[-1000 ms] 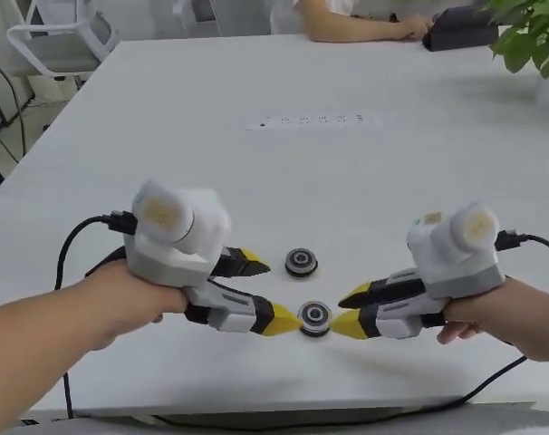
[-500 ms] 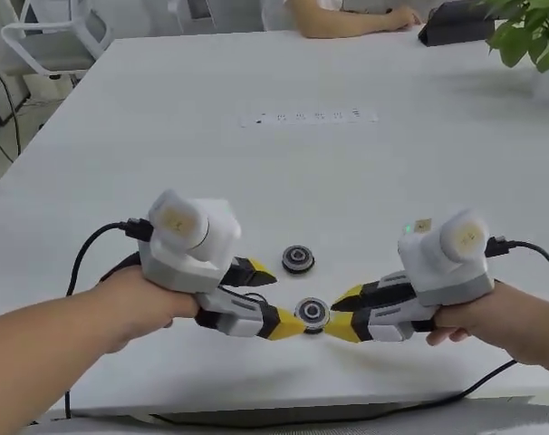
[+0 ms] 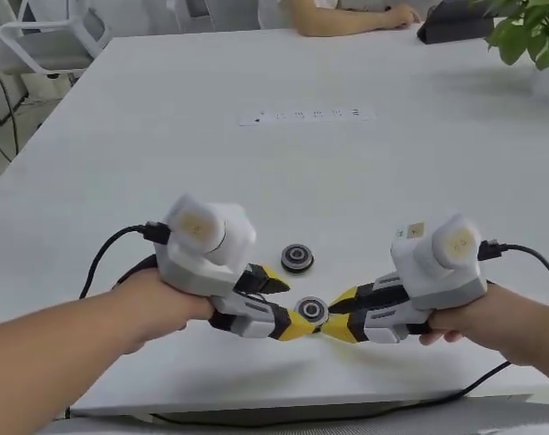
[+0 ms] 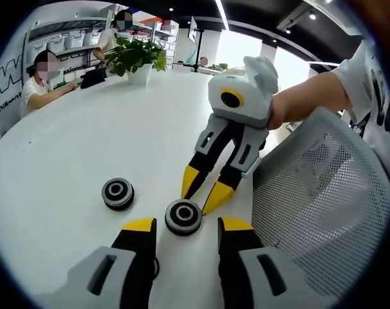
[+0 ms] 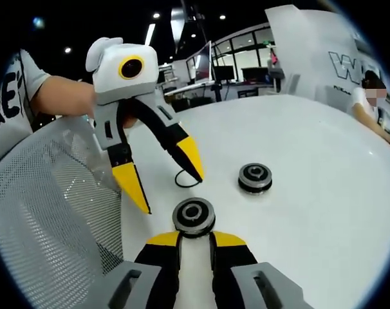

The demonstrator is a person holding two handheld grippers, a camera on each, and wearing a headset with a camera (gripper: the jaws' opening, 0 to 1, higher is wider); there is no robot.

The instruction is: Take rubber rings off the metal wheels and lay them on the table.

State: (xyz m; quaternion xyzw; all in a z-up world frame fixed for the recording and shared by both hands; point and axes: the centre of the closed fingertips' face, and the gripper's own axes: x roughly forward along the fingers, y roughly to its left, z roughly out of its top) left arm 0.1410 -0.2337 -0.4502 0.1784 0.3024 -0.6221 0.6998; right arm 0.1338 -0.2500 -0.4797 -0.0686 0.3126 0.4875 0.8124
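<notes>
While the near wheel (image 3: 311, 311) sits between them, left gripper (image 3: 293, 306) jaws gape wide, right gripper (image 3: 340, 314) jaws slightly apart. Neither clamps it.

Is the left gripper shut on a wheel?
No, the left gripper is open, with gaps between its jaws and the near wheel.
</notes>
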